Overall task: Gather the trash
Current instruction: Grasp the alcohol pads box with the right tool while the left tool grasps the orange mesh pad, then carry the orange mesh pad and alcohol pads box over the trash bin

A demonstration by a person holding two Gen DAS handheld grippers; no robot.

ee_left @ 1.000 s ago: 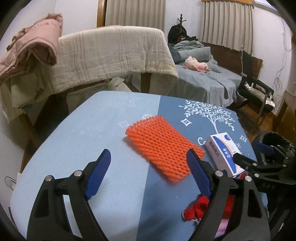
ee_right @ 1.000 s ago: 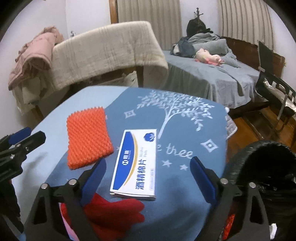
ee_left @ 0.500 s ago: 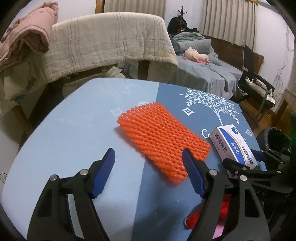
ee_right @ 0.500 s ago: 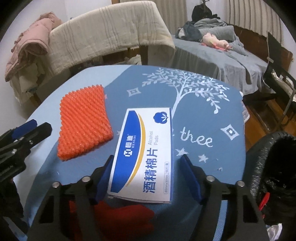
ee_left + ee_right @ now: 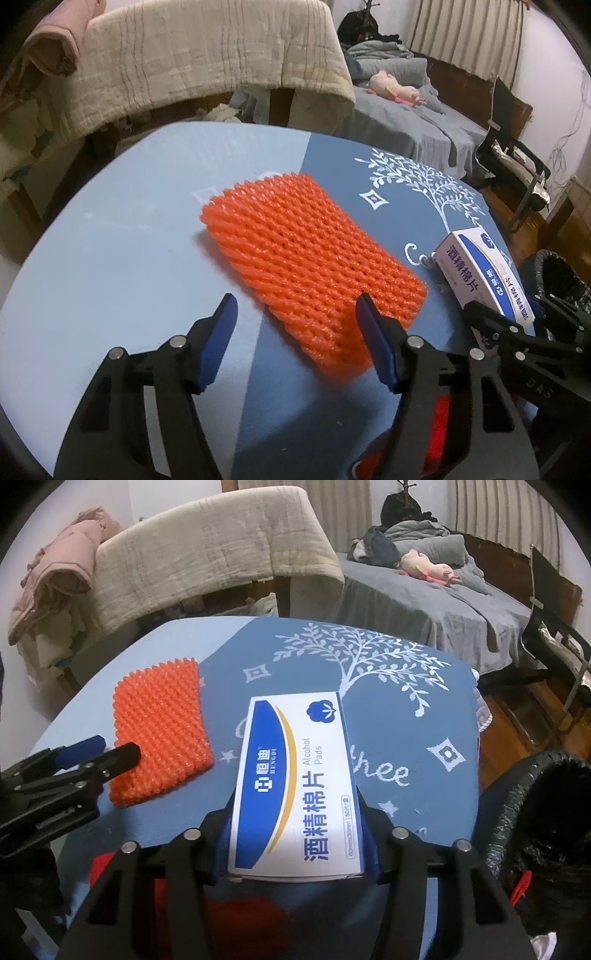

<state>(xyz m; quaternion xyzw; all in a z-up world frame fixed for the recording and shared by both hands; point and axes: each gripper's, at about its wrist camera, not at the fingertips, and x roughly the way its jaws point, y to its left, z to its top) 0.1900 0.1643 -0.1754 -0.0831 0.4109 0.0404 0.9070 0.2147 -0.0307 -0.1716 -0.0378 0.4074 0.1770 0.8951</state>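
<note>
Box (image 5: 295, 794) of alcohol pads on blue tablecloth (image 5: 388, 686), near end between right gripper (image 5: 295, 843) pads, jaws closing, touching both long sides. Orange foam net (image 5: 306, 266) flat on cloth, left of box, apart. Left gripper (image 5: 295, 339) jaws closing, about half open, near corner of net between them, not gripped. Black bin (image 5: 535, 812) at table's right edge.

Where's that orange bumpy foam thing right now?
The orange foam net lies flat on the blue tablecloth, just ahead of the closing left claw, left of the alcohol pads box.
</note>
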